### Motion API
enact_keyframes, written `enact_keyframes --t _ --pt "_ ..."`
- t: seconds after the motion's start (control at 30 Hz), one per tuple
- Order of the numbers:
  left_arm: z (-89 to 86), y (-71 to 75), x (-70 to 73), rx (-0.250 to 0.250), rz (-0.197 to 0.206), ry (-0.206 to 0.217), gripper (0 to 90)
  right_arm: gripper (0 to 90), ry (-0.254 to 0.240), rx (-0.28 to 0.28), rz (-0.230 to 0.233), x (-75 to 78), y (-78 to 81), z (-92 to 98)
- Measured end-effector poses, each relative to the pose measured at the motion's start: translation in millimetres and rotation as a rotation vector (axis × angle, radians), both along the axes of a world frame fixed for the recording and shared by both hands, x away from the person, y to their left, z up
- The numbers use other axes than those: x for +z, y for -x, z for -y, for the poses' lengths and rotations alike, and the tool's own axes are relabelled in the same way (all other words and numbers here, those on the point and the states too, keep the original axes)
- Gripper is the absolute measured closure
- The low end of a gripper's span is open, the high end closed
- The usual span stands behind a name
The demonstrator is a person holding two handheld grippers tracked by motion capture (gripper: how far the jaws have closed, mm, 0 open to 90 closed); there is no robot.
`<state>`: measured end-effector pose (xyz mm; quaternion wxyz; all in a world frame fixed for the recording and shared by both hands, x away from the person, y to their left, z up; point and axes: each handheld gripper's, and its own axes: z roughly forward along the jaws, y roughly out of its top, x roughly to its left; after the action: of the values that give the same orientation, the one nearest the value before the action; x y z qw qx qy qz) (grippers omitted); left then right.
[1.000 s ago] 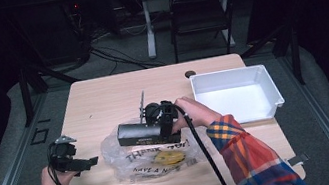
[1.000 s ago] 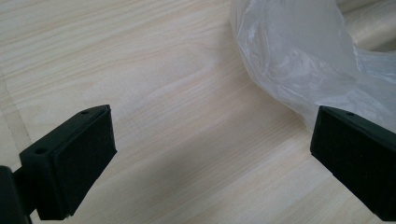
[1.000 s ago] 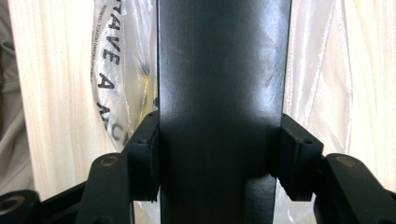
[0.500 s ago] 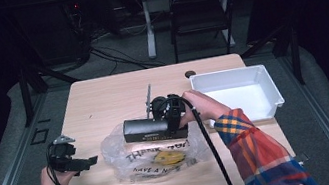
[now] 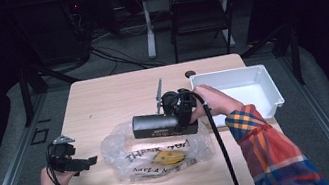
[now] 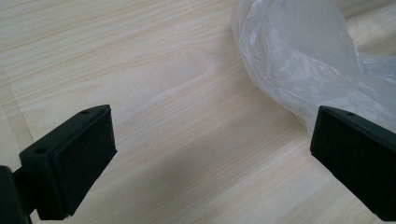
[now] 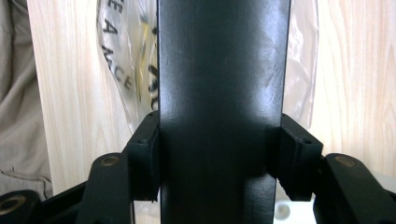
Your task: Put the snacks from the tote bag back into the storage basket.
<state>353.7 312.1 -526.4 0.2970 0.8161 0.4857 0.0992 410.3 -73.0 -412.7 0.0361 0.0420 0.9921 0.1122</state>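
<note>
My right gripper (image 5: pixel 180 118) is shut on a long black box (image 5: pixel 152 125), held level just above a clear plastic bag (image 5: pixel 128 162). In the right gripper view the pads press both sides of the black box (image 7: pixel 222 84), with the plastic bag (image 7: pixel 123 60) under it. The bag bears black lettering and has a yellow item (image 5: pixel 168 157) inside. My left gripper (image 5: pixel 85 162) rests low at the bag's left side, open. In the left gripper view its jaws (image 6: pixel 217 140) stand wide apart over bare wood, with the plastic bag (image 6: pixel 299 60) just past the right jaw.
A white tray (image 5: pixel 258 89) stands at the table's right edge, close beside the right hand. A small dark round object (image 5: pixel 190 73) lies near the table's far edge. The person's plaid sleeves come in from the bottom. A chair (image 5: pixel 199 10) stands beyond the table.
The right gripper has carried the black box to the right and a little upward, off the bag's middle toward the tray. The left gripper has stayed put.
</note>
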Motion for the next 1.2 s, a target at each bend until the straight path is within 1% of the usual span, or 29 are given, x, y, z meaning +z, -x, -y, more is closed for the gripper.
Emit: enact_keyframes --t 0.07,0.13,0.3,0.43,0.57,0.7,0.8,0.83,0.87,0.93,1.03,1.1,1.13,1.2 --pt "-0.1 0.1 0.2 0.000 0.002 -0.001 0.0 42.5 0.016 0.005 0.002 2.5 -0.4 4.1" --pt "0.1 0.1 0.1 0.001 0.004 0.000 0.0 42.5 0.008 0.000 0.005 3.7 0.3 8.4" --pt "-0.1 0.4 -0.2 0.001 -0.001 -0.004 0.0 42.6 0.023 0.021 0.017 8.8 -0.5 19.8" --pt "0.6 0.1 -1.0 0.000 0.000 -0.006 0.0 42.6 0.014 0.006 0.020 10.9 -1.3 32.3" --pt "0.7 0.2 -0.9 0.000 0.000 -0.007 0.0 42.6 0.034 0.002 0.024 12.1 -3.7 43.0" --pt "0.8 0.1 -1.2 0.000 -0.003 -0.009 0.0 42.6 0.042 0.002 0.031 13.5 -5.8 54.0" --pt "1.0 0.0 -1.6 -0.001 -0.004 -0.011 0.0 42.6 0.035 0.002 0.038 16.1 -7.8 62.5" --pt "0.9 0.0 -1.6 0.000 -0.004 -0.011 0.0 42.7 0.040 0.003 0.041 17.1 -8.6 65.4" --pt "0.8 0.0 -1.6 0.000 -0.004 -0.013 0.0 42.6 0.031 -0.003 0.042 16.9 -9.2 68.7" --pt "0.4 -0.1 -1.8 -0.003 -0.002 -0.015 0.0 42.7 0.040 -0.003 0.046 17.5 -11.2 75.2" --pt "0.3 -0.2 -2.4 0.005 -0.005 -0.013 0.0 42.7 0.034 -0.005 0.044 17.3 -13.8 86.2" --pt "0.4 -0.1 -2.5 0.006 -0.004 -0.020 0.0 42.7 0.036 -0.007 0.040 17.3 -15.3 94.1" --pt "0.4 -0.2 -2.7 0.006 -0.004 -0.021 0.0 42.8 0.044 -0.005 0.047 17.3 -16.0 98.0" --pt "0.4 -0.2 -2.8 0.006 -0.005 -0.022 0.0 42.8 0.056 -0.016 0.046 17.3 -18.1 105.8"
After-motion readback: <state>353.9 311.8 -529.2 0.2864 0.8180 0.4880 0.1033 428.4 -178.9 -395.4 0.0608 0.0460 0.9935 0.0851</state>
